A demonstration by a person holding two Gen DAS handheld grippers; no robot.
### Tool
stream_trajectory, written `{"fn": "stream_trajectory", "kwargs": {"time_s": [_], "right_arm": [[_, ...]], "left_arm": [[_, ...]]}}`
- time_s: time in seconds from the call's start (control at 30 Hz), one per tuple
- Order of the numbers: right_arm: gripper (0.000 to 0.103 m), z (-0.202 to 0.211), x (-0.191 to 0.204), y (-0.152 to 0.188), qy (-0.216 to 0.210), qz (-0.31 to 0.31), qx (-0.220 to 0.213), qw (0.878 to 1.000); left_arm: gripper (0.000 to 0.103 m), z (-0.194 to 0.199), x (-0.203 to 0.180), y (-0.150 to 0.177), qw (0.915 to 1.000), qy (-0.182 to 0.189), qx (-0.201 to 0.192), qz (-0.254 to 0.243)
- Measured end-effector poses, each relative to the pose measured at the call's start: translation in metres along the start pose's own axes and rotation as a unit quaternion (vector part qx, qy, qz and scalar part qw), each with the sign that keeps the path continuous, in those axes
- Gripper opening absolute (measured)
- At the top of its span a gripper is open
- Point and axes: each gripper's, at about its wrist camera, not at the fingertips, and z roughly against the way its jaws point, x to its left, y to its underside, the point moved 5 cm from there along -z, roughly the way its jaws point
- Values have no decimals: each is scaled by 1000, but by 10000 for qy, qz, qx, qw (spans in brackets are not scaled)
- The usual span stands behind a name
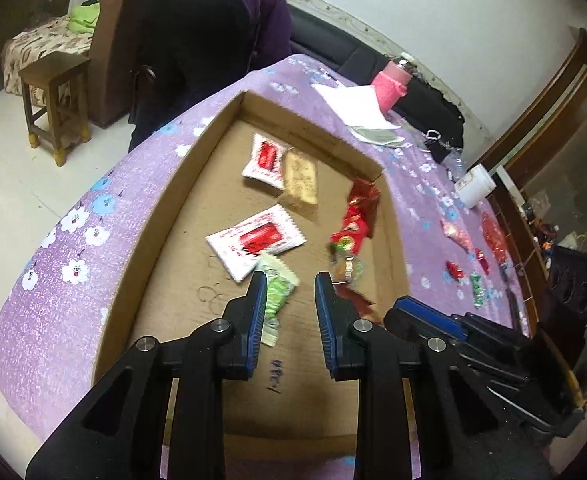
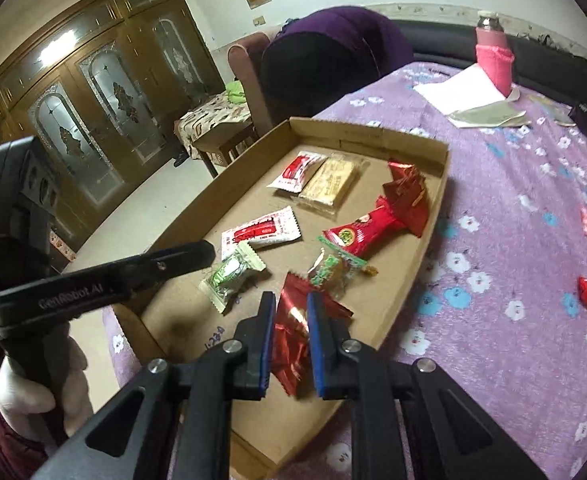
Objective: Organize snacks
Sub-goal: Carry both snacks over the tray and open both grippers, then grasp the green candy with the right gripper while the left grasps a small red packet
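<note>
My right gripper [image 2: 289, 334] hangs over the near end of the cardboard tray [image 2: 433, 236] with a red foil packet [image 2: 291, 336] between its fingers. The pads sit close on either side of the crinkled foil and seem to pinch it, though I cannot tell how firm the bite is. My left gripper [image 1: 287, 308] has its fingers spread and holds nothing; a green wrapped candy [image 1: 276, 294] lies on the tray floor just by its left fingertip.

I judge the step to be setting this packet down inside the tray. To do it well, I would lower until the foil's hanging end meets the cardboard before I spread the pads, so it does not flutter out over the wall right of my fingers. Ahead of the fingertips lie a green-labelled sweet [image 2: 329, 270] and a long red pack [image 2: 359, 234]; I would release short of them. More sweets wait on the purple cloth [image 2: 513, 280], off to the right.
</note>
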Motion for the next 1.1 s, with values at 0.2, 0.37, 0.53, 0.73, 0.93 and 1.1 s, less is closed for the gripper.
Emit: {"fn": "stream_trajectory", "kwargs": {"time_s": [0.2, 0.37, 0.53, 0.73, 0.93, 1.1], "right_arm": [[18, 35, -28, 6, 136, -250, -253, 9993], [19, 81, -87, 17, 584, -625, -534, 9949], [19, 125, -172, 35, 1345, -1350, -753, 9788], [19, 154, -244, 49, 1695, -2103, -933, 9583], [19, 137, -272, 47, 1613, -2312, -852, 9556], [19, 111, -282, 49, 1651, -2249, -657, 9580]], "left_arm": [[57, 13, -36, 1, 9996, 129, -51, -250], [63, 18, -69, 4, 9975, 256, -85, -660], [63, 15, -99, 12, 9940, 302, -13, -1053], [63, -9, -131, 27, 9885, 284, 237, -1463], [62, -35, -165, 38, 9792, 124, 454, -1975], [62, -69, -208, 39, 9647, 160, 633, -2553]]}}
